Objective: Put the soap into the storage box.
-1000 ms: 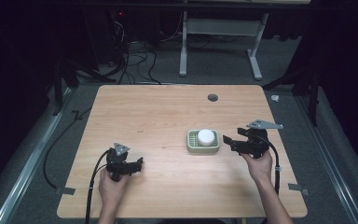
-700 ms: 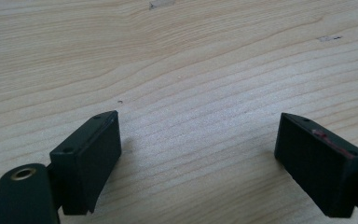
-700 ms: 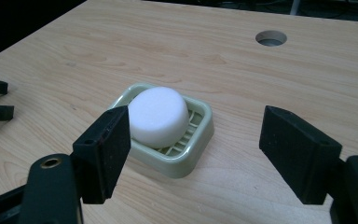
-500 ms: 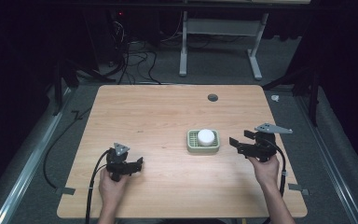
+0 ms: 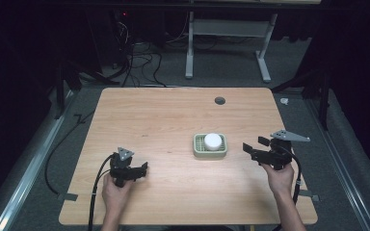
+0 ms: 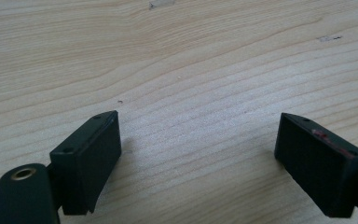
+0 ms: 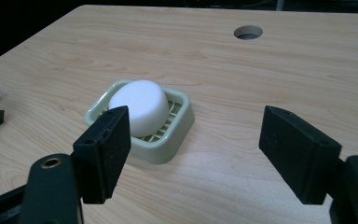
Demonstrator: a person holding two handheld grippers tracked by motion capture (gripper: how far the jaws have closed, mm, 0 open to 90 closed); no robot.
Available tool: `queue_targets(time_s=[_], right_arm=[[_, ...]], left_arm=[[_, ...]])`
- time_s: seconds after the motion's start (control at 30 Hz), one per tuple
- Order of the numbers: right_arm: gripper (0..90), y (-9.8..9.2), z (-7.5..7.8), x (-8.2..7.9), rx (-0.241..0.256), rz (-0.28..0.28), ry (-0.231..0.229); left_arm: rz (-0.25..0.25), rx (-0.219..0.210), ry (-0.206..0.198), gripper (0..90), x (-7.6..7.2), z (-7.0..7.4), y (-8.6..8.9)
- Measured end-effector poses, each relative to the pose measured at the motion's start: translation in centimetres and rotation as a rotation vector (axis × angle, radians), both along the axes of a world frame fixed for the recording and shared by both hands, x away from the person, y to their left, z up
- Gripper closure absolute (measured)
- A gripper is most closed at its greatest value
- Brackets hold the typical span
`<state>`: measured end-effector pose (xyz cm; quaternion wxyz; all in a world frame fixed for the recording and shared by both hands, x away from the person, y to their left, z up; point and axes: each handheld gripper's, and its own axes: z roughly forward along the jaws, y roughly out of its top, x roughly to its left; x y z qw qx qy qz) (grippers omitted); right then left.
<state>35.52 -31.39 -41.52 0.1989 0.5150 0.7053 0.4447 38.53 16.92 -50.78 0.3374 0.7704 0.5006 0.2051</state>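
While both hands rest low at table (image 5: 164, 110) near edge, left tongs (image 5: 142, 169) gape wide over bare wood; right tongs (image 5: 253, 148) wide, aimed left at soap dish (image 5: 210, 151), white soap (image 5: 213, 141) upright inside, right of centre

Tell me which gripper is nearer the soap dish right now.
The right gripper. It sits open just right of the green soap dish holding the white soap, while the left gripper, also open, rests far off toward the table's near-left side.
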Motion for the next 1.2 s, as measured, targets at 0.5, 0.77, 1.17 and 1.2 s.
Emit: queue_targets(time_s=[0.5,0.77,1.17,1.2], right_arm=[[26.3,-2.0,-0.8,-1.2,0.036,-0.038,0.001],[26.5,-2.3,-1.5,-1.4,0.042,-0.042,0.012],[26.7,-2.1,-3.0,-1.5,0.043,-0.046,0.044],[26.7,-2.0,-3.1,-1.5,0.039,-0.044,0.049]], left_arm=[[0.000,0.000,0.000,15.0,0.0,0.0,0.0],[0.000,0.000,0.000,15.0,0.0,0.0,0.0],[0.000,0.000,0.000,15.0,0.0,0.0,0.0],[0.000,0.000,0.000,15.0,0.0,0.0,0.0]])
